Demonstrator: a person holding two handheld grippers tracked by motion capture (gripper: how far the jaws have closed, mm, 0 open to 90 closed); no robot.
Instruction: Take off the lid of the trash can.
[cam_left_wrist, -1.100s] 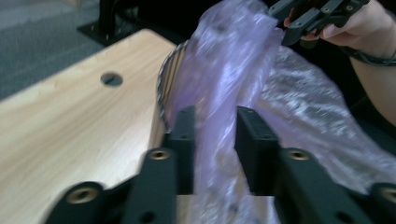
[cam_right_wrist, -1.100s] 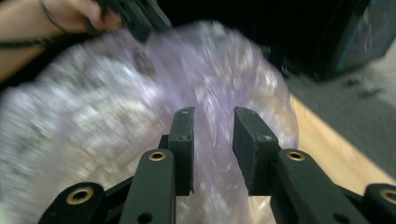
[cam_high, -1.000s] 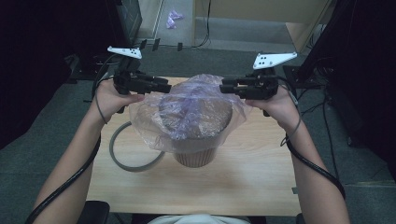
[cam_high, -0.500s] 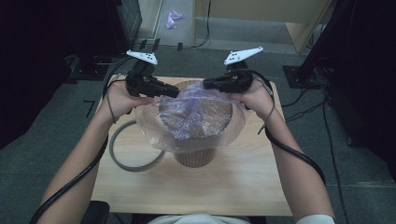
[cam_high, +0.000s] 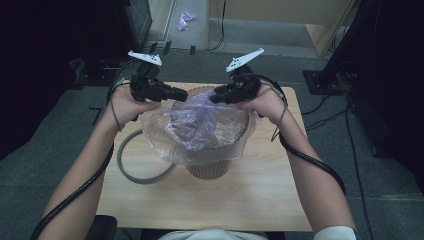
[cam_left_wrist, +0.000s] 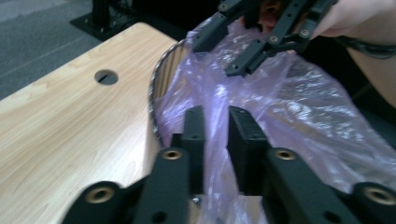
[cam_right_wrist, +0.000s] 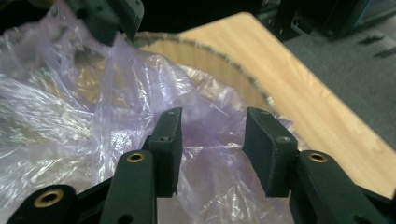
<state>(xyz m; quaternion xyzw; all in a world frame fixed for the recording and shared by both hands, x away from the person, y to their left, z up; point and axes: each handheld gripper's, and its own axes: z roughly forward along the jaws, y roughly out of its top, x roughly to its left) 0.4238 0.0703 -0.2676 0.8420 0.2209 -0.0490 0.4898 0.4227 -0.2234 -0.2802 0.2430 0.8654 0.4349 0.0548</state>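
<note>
Fitting the thin purple plastic bag (cam_high: 205, 125) over the round basket (cam_high: 210, 167) is the work here, and both grippers sit at the far rim of it. The basket stands in the middle of the wooden table (cam_high: 260, 200), and the bag lies loose over its top and hangs down its sides.

The left gripper (cam_high: 181, 94) comes in from the left and the right gripper (cam_high: 214, 96) from the right, so their tips point at each other across the far edge. They are close together, with a bunch of bag just below and between them. Both are about as near to the far rim.

In the left gripper view, the left jaws have just been opening a little; a fold of bag runs up between them, but I cannot tell if they pinch it. In the right gripper view, the right jaws have just been opening too, and they stand apart with bag behind them, not squeezed.

A grey ring (cam_high: 137, 167) lies flat on the table, left of the basket, touching its foot. Nothing blocks the far rim.
</note>
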